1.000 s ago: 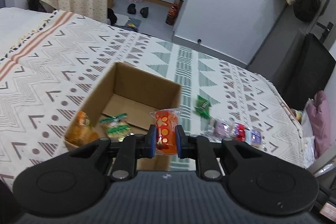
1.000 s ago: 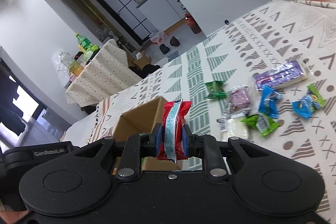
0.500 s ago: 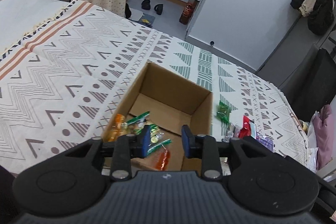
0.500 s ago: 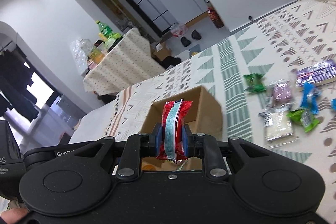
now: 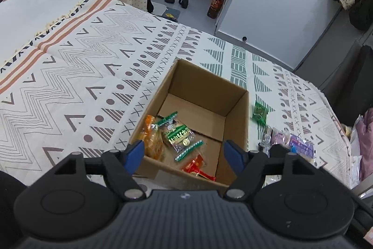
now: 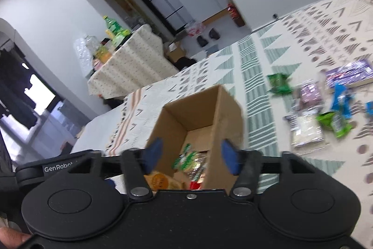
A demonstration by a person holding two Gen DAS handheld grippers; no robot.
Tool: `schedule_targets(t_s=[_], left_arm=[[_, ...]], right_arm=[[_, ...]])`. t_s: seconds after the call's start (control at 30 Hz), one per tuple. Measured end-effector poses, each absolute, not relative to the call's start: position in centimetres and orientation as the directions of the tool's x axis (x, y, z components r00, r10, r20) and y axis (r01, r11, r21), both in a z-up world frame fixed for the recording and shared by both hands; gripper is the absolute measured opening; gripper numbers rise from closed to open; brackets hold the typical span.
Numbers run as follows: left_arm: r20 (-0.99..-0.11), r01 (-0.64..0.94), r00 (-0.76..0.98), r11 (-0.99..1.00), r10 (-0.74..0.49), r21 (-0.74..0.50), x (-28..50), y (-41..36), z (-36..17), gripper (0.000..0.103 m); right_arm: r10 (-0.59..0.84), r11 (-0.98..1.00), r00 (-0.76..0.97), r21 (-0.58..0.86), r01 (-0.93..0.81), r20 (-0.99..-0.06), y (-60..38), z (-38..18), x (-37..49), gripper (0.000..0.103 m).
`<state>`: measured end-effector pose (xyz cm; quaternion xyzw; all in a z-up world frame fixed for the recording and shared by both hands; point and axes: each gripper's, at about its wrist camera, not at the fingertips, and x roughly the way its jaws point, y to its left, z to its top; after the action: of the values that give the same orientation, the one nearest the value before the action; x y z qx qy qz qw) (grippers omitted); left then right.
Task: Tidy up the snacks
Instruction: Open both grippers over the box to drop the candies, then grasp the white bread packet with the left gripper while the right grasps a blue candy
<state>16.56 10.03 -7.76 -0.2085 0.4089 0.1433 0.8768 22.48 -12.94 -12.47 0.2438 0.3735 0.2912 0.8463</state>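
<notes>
Since a second ago: both packets released. Left gripper (image 5: pixel 184 153) and right gripper (image 6: pixel 190 154) now spread wide, empty, low centre of frame over open brown cardboard box (image 5: pixel 237 109). Red-orange packet (image 5: pixel 197 167) lying at box's near edge, long axis slanting toward lower right. Beside it, clear green-trimmed packet (image 5: pixel 179 133); its lettering unreadable. "GenRobot" legible at lower left on other black gripper body (image 6: pixel 58 169)
</notes>
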Motion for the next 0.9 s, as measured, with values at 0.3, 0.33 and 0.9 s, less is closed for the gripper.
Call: schedule_targets(t_s=[0.3, 0.33, 0.9], left_arm=[[-0.754, -0.371, 0.655, 0.890, 0.048, -0.266, 17.1, 7.0, -7.5, 0.103], [-0.752, -0.363, 0.658, 0.893, 0.043, -0.266, 17.3, 6.6, -7.5, 0.103], [-0.753, -0.256, 0.657, 0.938, -0.008, -0.233, 19.9, -0.5, -7.9, 0.103]], right_arm=[[0.620, 0.759, 0.579, 0.593, -0.269, -0.530, -16.6, -12.4, 22.2, 0.091], [0.612, 0.764, 0.582, 0.590, -0.260, -0.536, -17.0, -12.4, 22.2, 0.092], [0.538, 0.787, 0.612, 0.606, -0.117, -0.580, -24.0, -14.0, 23.1, 0.102]])
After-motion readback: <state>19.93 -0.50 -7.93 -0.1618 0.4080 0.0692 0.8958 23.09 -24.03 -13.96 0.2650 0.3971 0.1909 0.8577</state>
